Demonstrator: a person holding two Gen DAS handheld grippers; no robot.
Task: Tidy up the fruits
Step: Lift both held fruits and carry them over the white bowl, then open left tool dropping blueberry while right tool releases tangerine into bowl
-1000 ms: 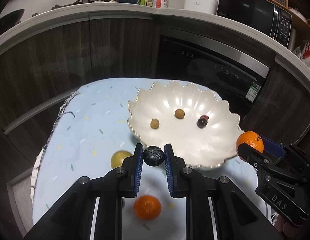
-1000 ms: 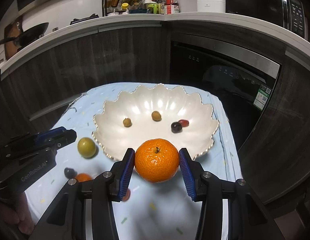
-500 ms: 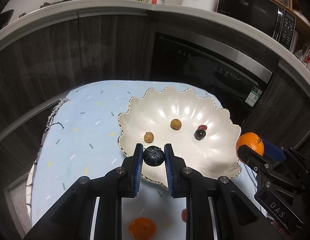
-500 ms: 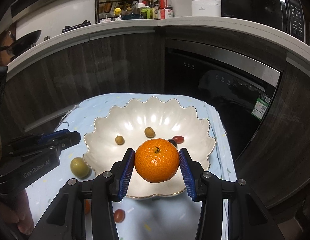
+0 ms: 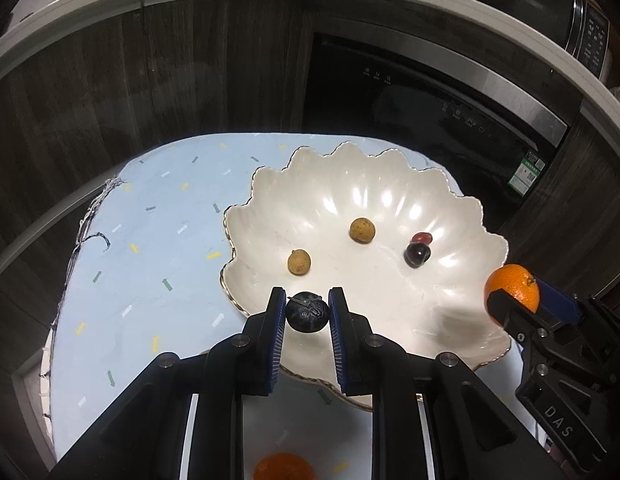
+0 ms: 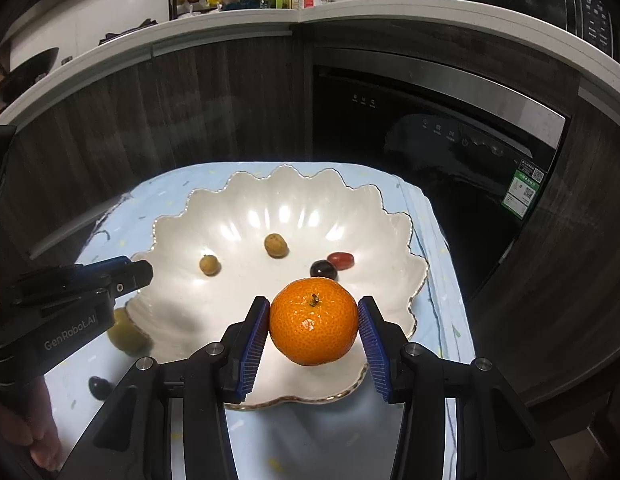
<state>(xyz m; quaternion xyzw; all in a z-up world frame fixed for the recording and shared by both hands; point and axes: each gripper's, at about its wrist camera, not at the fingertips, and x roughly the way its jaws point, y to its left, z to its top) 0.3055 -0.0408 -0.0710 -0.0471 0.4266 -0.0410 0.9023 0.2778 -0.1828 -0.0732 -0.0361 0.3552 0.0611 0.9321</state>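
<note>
A white scalloped bowl (image 5: pixel 350 184) (image 6: pixel 293 196) sits on a light blue cloth. It holds two tan longans (image 5: pixel 298 262) (image 5: pixel 362 230), a dark grape (image 5: pixel 417 254) and a red fruit (image 5: pixel 422 237). My left gripper (image 5: pixel 307 314) is shut on a dark wrinkled fruit (image 5: pixel 307 312), held over the bowl's near rim. My right gripper (image 6: pixel 313 322) is shut on a mandarin orange (image 6: pixel 313 321), held over the bowl's near side. The mandarin also shows in the left wrist view (image 5: pixel 512 292).
On the cloth (image 5: pixel 149 240) outside the bowl lie another orange (image 5: pixel 283 466), a green fruit (image 6: pixel 127 330) and a dark grape (image 6: pixel 98 386). Dark cabinets and a dishwasher (image 6: pixel 410 120) stand behind the table. A hand (image 6: pixel 37 432) holds the left gripper.
Both grippers have moved forward over the bowl with their fruits still held. The loose fruits on the cloth have slid toward the bottom of the views.
</note>
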